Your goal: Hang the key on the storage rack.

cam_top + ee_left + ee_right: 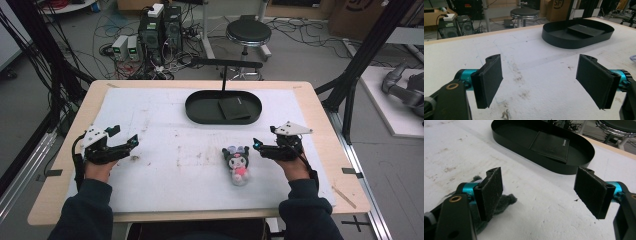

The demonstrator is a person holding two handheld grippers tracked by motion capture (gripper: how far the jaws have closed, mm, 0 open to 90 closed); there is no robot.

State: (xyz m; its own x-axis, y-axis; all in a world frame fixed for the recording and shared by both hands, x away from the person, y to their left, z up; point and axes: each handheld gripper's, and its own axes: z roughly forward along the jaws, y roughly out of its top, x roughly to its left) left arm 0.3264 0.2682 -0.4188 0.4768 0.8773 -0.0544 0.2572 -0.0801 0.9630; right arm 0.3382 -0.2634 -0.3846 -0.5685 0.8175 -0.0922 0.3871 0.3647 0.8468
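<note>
A small plush toy [237, 162] with a black hood, white face and pink body lies on the white mat, right of centre. My right gripper [264, 136] stands open just right of it and apart from it. In the right gripper view that gripper [539, 192] holds nothing, and a dark fuzzy part of the plush [507, 200] pokes out behind one jaw. At the mat's left side my left gripper [125, 135] is open too, with bare mat between its pads [540, 82]. A black oval tray [197, 107] [559, 41] [564, 168] at the back holds a flat black wallet [235, 107] [585, 30] [550, 143].
The white mat [165, 165] covers most of the wooden table and carries brown stains near its middle. A black bar on a post [225, 64] stands behind the tray. Beyond the table are a stool [248, 34], computer boxes [160, 27] and floor cables.
</note>
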